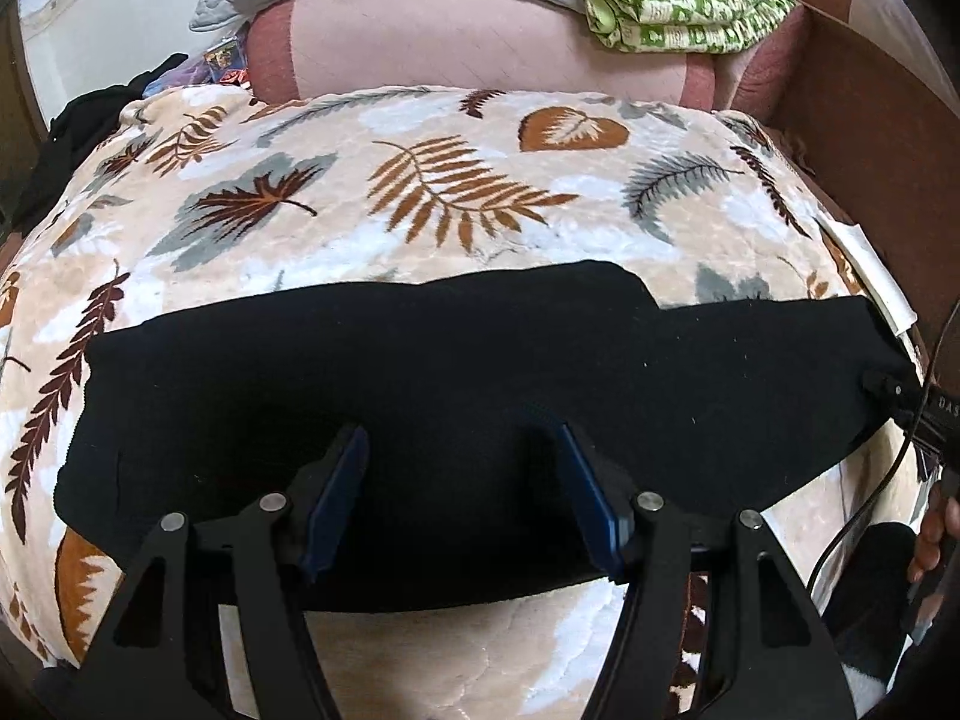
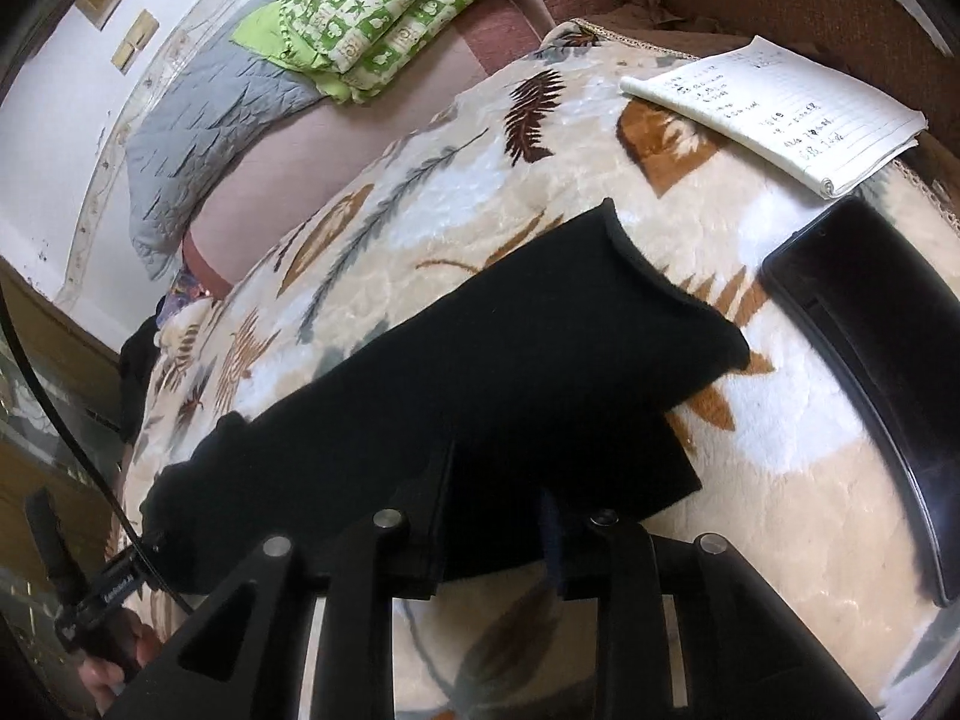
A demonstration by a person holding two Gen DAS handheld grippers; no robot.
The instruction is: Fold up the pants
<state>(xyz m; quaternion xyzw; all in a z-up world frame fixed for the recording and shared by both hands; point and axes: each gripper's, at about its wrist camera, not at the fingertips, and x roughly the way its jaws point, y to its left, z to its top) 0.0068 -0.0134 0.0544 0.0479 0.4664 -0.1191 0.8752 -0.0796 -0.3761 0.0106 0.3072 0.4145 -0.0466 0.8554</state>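
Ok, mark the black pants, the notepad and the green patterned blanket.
black pants (image 1: 420,360): left wrist view, middle of the cloth.
notepad (image 2: 774,105): right wrist view, written page.
green patterned blanket (image 1: 690,0): left wrist view, folded top.

From my feed the pants (image 1: 456,360) read as matt black knit cloth, slightly fuzzy at the edges. Under them the blanket (image 1: 420,192) is plush, embossed fleece with a soft sheen. I see a quilted grey cover (image 2: 198,120) and a thin green printed cotton cloth (image 2: 384,18). The notepad (image 2: 780,114) is lined matt paper. The left gripper (image 1: 459,468) is matt black plastic with shiny metal pins and ribbed blue pads (image 1: 585,492). The dark tray (image 2: 870,348) looks like glossy plastic.
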